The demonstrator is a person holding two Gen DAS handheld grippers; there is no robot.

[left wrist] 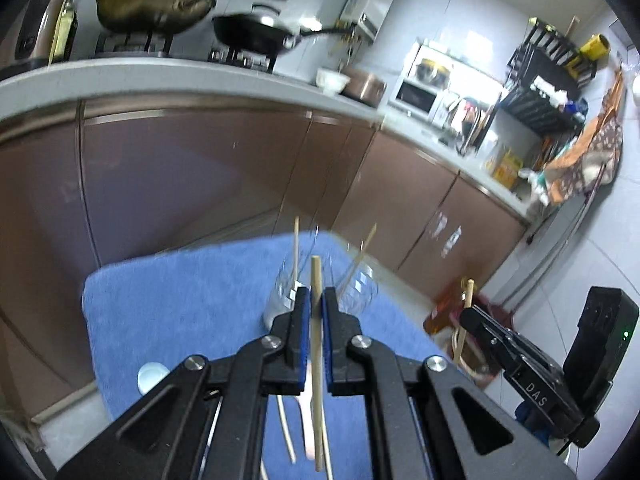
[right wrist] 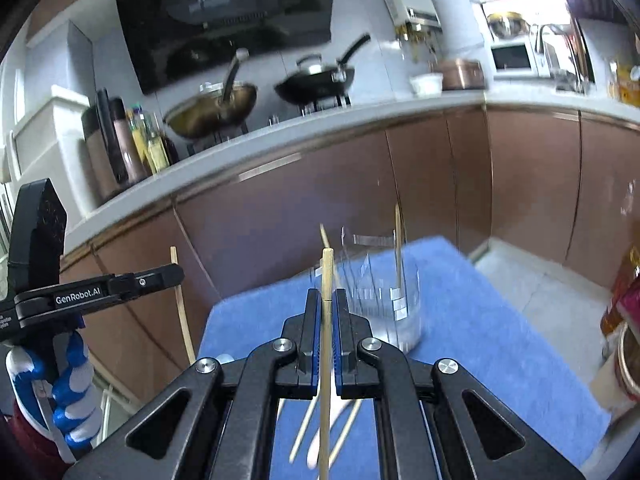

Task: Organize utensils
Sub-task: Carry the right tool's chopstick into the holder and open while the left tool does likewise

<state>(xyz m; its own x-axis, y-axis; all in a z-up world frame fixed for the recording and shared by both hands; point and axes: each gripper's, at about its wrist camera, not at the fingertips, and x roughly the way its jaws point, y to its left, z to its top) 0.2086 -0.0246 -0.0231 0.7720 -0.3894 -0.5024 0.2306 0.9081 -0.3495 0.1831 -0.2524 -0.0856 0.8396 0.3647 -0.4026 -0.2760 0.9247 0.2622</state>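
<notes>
My left gripper (left wrist: 317, 300) is shut on a wooden chopstick (left wrist: 316, 280) held upright above the blue mat (left wrist: 180, 308). Two clear glasses (left wrist: 356, 286) stand just ahead on the mat, each with a chopstick in it. My right gripper (right wrist: 327, 304) is shut on another wooden chopstick (right wrist: 327, 276), also upright, near a clear glass (right wrist: 384, 292) that holds a chopstick. Loose chopsticks (right wrist: 304, 428) and a pale utensil lie on the mat under the grippers. The right gripper also shows at the right of the left wrist view (left wrist: 472, 316), and the left gripper at the left of the right wrist view (right wrist: 172, 272).
Brown cabinets and a grey counter (left wrist: 160, 76) stand behind the mat, with two pans (left wrist: 256, 32) on a stove. A small white disc (left wrist: 152, 376) lies on the mat's near left. Bottles (right wrist: 132, 140) stand at the counter's left end. Tiled floor (right wrist: 540, 300) lies to the right.
</notes>
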